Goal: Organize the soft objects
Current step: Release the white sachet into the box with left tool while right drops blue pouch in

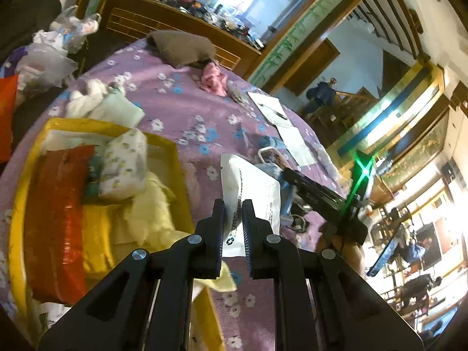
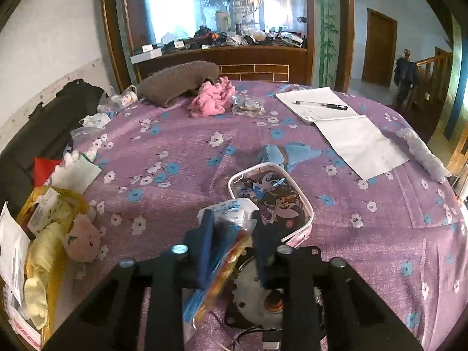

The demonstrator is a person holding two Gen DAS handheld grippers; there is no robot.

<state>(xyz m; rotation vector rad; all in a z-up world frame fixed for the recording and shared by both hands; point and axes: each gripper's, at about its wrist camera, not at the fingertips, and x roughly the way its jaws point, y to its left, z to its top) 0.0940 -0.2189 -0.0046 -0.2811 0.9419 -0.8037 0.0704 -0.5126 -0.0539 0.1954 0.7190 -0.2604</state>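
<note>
Purple tablecloth (image 2: 181, 158); motor (image 2: 257, 292), pink plush (image 2: 83, 241) only in right view.

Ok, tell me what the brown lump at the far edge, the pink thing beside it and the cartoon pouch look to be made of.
Brown lump: looks like knitted wool or acrylic, matte, with a ribbed, fuzzy surface.
Pink thing: probably soft fleece or plush cloth, matte and crumpled into folds; its exact fabric is unclear.
Cartoon pouch: likely glossy plastic such as PVC, with a printed face that catches light and a white piped edge.
</note>
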